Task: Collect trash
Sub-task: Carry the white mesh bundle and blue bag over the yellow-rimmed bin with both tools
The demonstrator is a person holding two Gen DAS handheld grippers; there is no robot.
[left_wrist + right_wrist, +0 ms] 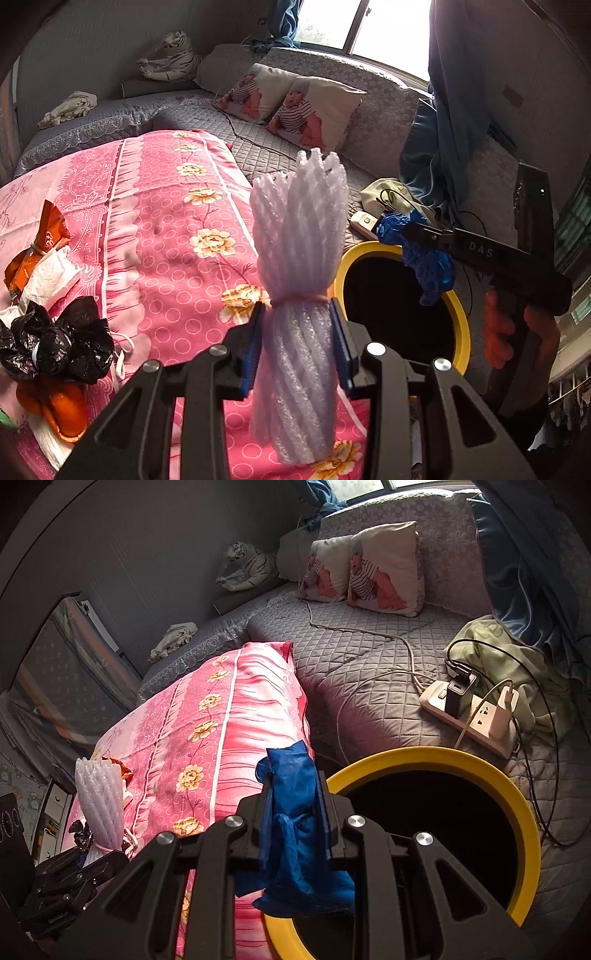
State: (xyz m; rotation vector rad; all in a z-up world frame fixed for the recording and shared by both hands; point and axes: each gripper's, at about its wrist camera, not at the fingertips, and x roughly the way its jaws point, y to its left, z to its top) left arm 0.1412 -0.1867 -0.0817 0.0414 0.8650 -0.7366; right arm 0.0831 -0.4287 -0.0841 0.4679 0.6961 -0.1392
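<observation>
bin (517,797) right of blanket (207,731), power strip (476,716) behind bin

The letters "DAS" stood in pale print on the black arm of the right tool (397,230), seen from the left wrist view. A small line of pale print ran along the edge of the left tool (88,867) at the lower left of the right wrist view, too small to read with certainty. The orange wrapper (40,240) on the pink bed cover (166,221) bore pale markings that could not be made out.
</observation>
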